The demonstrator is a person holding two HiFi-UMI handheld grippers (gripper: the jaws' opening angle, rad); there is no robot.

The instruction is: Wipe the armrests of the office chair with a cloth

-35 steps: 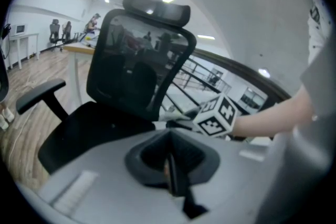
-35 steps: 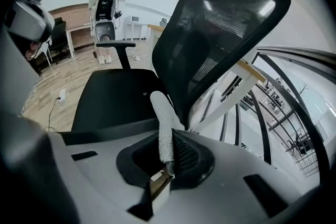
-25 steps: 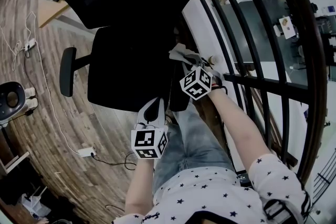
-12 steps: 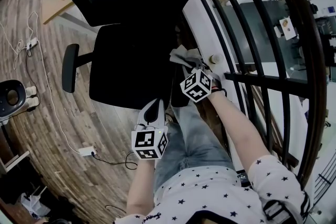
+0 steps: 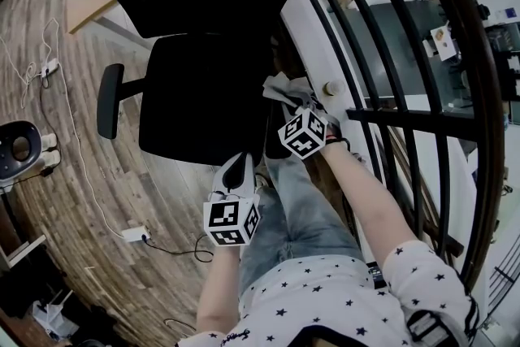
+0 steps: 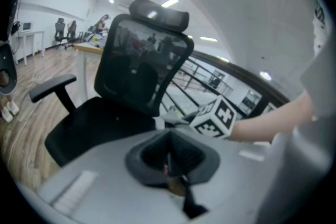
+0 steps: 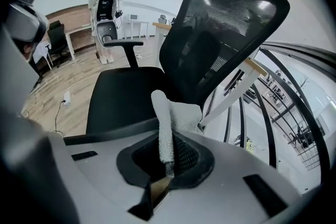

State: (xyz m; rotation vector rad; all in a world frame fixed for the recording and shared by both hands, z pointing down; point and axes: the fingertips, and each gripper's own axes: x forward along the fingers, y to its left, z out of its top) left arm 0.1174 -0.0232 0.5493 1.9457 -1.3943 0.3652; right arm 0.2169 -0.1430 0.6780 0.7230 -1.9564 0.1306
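A black office chair (image 5: 195, 106) stands before me, its seat (image 7: 123, 94) and mesh backrest (image 7: 223, 34) filling the right gripper view. Its left armrest (image 5: 110, 100) sticks out over the floor. My right gripper (image 5: 299, 105) is shut on a pale cloth (image 5: 284, 85), whose bunched end (image 7: 176, 113) lies at the chair's right armrest (image 7: 113, 134), a dark bar just below the jaws. My left gripper (image 5: 235, 168) hangs shut and empty near the seat's front edge, apart from the chair. The left gripper view shows the marker cube (image 6: 216, 117) of the right one.
A black curved railing (image 5: 382, 118) runs close along the right of the chair. A power strip (image 5: 134, 236) and cables lie on the wooden floor at left, beside a round device (image 5: 18, 149). A desk corner (image 5: 81, 8) sits behind the chair. A person (image 7: 105, 2) stands far off.
The chair sits slightly further right and up in view. Both grippers and the cloth stay almost where they were.
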